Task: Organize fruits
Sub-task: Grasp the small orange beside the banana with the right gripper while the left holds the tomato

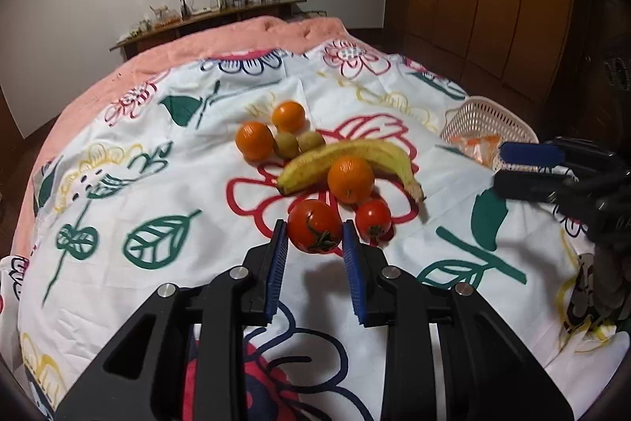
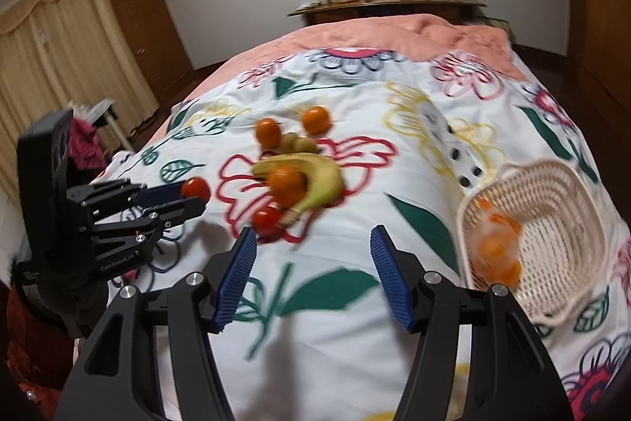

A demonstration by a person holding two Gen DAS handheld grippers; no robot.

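On the floral bedsheet (image 1: 165, 161) the fruit sits in one loose cluster: banana (image 1: 355, 161), three oranges, two small greenish-brown fruits (kiwis, probably), two tomatoes.

Left gripper (image 1: 315, 235): blue pads clamped on the larger tomato (image 1: 314, 226), one pad on each flank, stem facing the camera. The right wrist view confirms it: tomato (image 2: 195, 187) pinched at the tips of the left tongs and looking raised off the sheet, well apart from the pile. Grip is across the widest part, which keeps a round, slick fruit from squirting out.

Right gripper (image 2: 311, 243): spread wide, nothing between the fingers, hovering over bare sheet between the pile and the white lattice basket (image 2: 568, 224).

Basket sits at the bed's right edge, tipped toward the camera, with several orange fruits (image 2: 493, 251) already inside (blurred, can't tell which kind). Likely the destination, so sorting is partly done.

Remaining near the tongs: smaller tomato (image 1: 373, 216) just right of the held one, touching the near orange (image 1: 350, 178), which rests against the banana. Far oranges (image 1: 254, 139) and (image 1: 288, 116) flank the kiwis (image 1: 297, 143).

Risk: over-squeezing the tomato.
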